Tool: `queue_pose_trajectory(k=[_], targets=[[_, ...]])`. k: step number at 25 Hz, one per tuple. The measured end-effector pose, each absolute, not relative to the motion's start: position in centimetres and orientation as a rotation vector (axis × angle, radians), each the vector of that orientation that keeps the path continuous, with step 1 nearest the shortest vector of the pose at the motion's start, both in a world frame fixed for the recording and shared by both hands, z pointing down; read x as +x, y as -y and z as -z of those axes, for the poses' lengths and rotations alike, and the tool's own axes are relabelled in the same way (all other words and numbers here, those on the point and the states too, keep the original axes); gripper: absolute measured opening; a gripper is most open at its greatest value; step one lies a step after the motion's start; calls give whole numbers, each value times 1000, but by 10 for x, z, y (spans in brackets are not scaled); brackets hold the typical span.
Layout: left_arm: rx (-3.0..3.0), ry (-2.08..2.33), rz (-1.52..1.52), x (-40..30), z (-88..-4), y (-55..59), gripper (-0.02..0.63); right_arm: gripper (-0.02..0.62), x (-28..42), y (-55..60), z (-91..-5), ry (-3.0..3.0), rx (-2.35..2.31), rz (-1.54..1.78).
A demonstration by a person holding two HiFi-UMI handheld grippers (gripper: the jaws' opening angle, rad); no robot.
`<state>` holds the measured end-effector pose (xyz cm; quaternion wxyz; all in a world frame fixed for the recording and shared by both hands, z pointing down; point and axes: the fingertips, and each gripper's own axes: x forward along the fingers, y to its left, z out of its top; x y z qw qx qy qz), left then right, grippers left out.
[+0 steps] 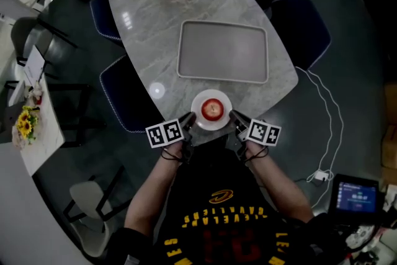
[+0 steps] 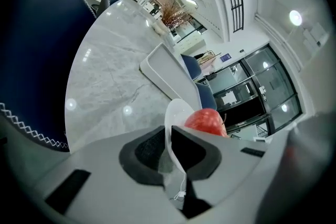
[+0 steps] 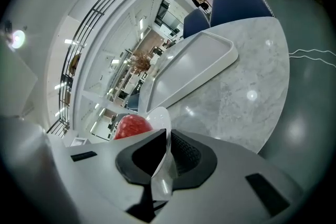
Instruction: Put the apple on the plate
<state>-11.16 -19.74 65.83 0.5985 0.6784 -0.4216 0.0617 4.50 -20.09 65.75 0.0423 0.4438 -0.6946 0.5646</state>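
Apple [image 1: 212,109] already on plate [image 1: 198,101], at near worktop [image 1: 155,40] edge. Left tongs [image 1: 188,121] and right tongs [image 1: 236,116] pinch opposite plate rims. Step judged: two-handed plate carry. Next: keep plate level, both grips firm.

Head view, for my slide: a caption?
Left tool and right tool grip the white plate bearing a red apple.
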Motion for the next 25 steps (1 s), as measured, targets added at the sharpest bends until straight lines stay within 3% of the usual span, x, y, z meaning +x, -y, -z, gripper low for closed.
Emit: queue_pose_trajectory(k=[12,25], targets=[[1623,821,166,-124,-562,204,21,31,37,192,-576,2257,1474,-1932],[1660,711,273,-106,-506,250,20,25,69,234,-518,2373,1592,-1996]])
